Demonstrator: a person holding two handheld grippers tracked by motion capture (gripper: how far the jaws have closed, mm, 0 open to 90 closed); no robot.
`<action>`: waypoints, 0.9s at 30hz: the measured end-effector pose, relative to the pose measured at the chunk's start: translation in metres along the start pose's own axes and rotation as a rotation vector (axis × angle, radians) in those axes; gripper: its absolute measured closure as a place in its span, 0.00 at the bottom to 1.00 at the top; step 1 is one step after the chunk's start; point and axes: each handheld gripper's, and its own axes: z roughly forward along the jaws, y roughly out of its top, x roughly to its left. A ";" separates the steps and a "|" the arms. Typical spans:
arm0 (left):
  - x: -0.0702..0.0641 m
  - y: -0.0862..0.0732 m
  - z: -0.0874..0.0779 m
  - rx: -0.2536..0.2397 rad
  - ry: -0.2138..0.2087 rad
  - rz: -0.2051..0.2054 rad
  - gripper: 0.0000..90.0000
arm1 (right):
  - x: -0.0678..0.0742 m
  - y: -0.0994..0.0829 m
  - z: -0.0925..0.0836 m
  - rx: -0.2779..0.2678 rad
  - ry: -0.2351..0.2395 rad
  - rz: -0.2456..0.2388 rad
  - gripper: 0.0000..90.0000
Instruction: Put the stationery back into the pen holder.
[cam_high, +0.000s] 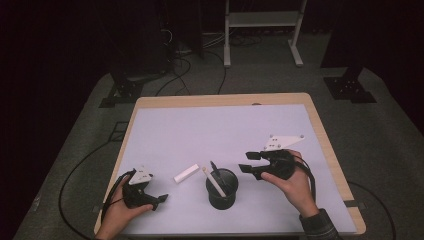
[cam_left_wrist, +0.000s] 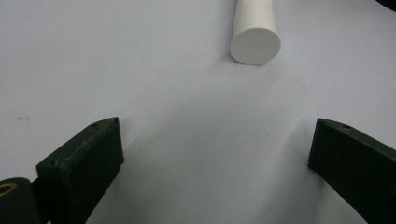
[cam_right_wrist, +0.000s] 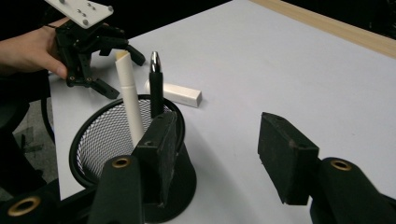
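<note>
A black mesh cup (cam_high: 222, 189) stands near the table's front edge, with a white pen (cam_high: 212, 181) and a black pen (cam_high: 216, 170) leaning in it. A short white cylinder (cam_high: 186, 173) lies on the mat just left of the cup. My right gripper (cam_high: 247, 161) hovers beside the cup's right rim, jaws open with nothing between them (cam_right_wrist: 217, 144); the cup (cam_right_wrist: 93, 140) sits off its left jaw. My left gripper (cam_high: 159, 200) rests at the front left, open (cam_left_wrist: 215, 154), pointing at the cylinder's round end (cam_left_wrist: 255, 42) a little ahead of it.
The pale mat (cam_high: 220, 125) covers a wood-edged table (cam_high: 320, 130). Cables trail from both grippers over the front corners. A white rack's legs (cam_high: 227, 45) and dark stands are on the floor beyond the table.
</note>
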 end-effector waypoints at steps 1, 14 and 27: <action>0.000 0.000 0.000 -0.001 0.000 -0.001 0.02 | -0.001 -0.002 -0.003 0.003 -0.008 0.005 0.50; 0.000 0.000 0.000 0.001 0.001 0.004 0.02 | -0.018 -0.036 -0.017 0.076 -0.198 0.022 0.42; 0.000 0.001 0.000 0.002 0.004 0.001 0.03 | -0.042 -0.083 -0.025 0.210 -0.308 0.113 0.27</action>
